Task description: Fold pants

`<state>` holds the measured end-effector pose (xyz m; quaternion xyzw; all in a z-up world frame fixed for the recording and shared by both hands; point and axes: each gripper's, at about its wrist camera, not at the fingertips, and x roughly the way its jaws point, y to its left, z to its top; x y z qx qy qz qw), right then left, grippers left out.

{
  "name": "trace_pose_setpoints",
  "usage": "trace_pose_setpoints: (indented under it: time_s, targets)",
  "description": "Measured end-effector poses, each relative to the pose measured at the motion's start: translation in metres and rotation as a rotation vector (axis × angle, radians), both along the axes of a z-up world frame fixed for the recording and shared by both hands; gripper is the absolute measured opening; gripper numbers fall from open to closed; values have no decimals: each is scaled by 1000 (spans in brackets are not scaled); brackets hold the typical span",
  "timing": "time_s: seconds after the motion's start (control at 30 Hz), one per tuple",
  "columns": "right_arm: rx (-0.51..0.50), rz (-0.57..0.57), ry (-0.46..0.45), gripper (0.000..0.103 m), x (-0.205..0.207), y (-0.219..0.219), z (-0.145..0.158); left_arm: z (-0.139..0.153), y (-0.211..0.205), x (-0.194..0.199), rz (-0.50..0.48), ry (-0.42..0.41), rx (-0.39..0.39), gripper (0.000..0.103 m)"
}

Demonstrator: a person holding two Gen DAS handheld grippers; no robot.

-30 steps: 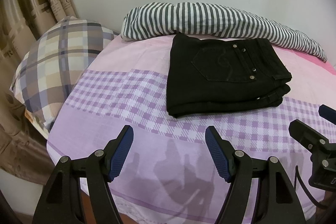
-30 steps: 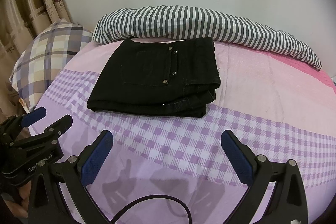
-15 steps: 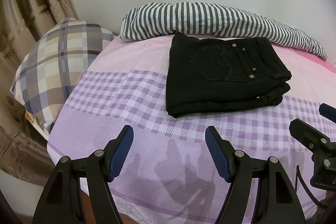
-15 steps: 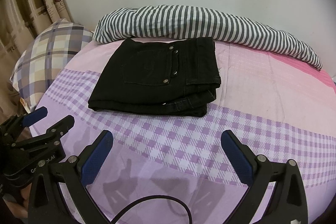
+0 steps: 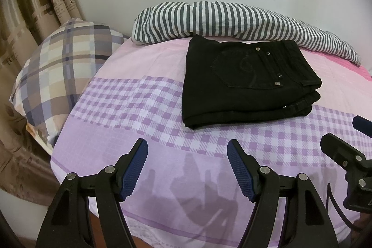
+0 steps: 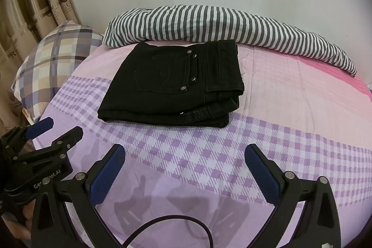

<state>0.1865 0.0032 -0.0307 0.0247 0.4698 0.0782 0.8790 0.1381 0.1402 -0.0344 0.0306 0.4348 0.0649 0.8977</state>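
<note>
Left wrist view: black denim pants seen folded into thick rectangle, riveted pocket up, on checked cotton bedsheet, against striped blanket roll; left gripper held spread, ribbed blue pads empty

Right wrist view: right gripper held spread wide, nothing pinched, well short of pants

White lettering stands on the black body of the left gripper, seen left of the right gripper's own fingers in the right wrist view: "Ge" and "ot.AI" can be made out, the middle letters hidden behind a finger. The curtain, far left of both grippers, carries printed writing, mostly too blurred to read; a large "R" shows.
</note>
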Motion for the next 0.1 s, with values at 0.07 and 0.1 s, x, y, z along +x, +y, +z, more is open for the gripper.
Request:
trace_pose_setpoints:
  time_s: [0.07, 0.1]
  targets:
    - [0, 0, -1, 102, 0, 0, 0, 0, 0, 0, -3, 2, 2, 71]
    - [1, 1, -1, 102, 1, 0, 0, 0, 0, 0, 1, 2, 2, 71]
